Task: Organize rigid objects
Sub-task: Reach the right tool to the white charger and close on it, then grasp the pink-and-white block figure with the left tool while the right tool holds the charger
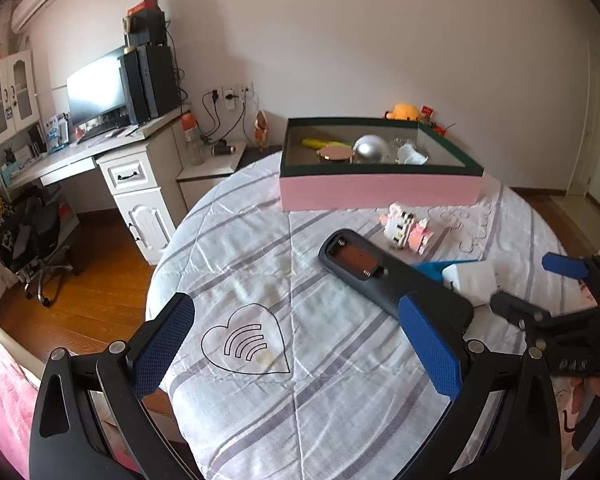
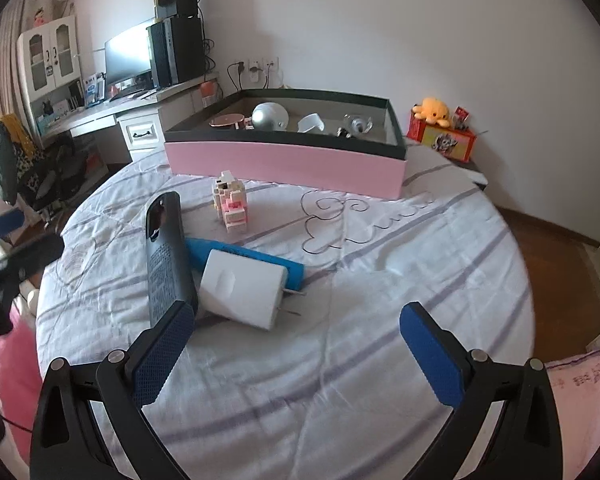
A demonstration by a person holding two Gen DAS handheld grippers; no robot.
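Note:
A dark grey remote (image 1: 380,276) (image 2: 166,256) lies face down on the bed, its battery bay uncovered. Against it rest a white plug charger (image 1: 470,280) (image 2: 244,288) and a blue tube-like object (image 1: 436,268) (image 2: 260,258). A pink-and-white block toy (image 1: 406,228) (image 2: 232,204) stands beyond them, before the pink box (image 1: 380,192) (image 2: 284,164). My left gripper (image 1: 300,340) (image 2: 20,236) is open, its right finger over the remote's near end. My right gripper (image 2: 296,352) (image 1: 536,286) is open and holds nothing, just short of the charger.
The box holds a silver ball (image 2: 269,116), a rose-gold lid (image 2: 226,121), a white cup (image 2: 312,123) and a yellow item (image 1: 320,143). A desk (image 1: 100,152) and chair (image 1: 32,236) stand left over wooden floor. An orange plush (image 2: 432,110) sits on a bedside stand.

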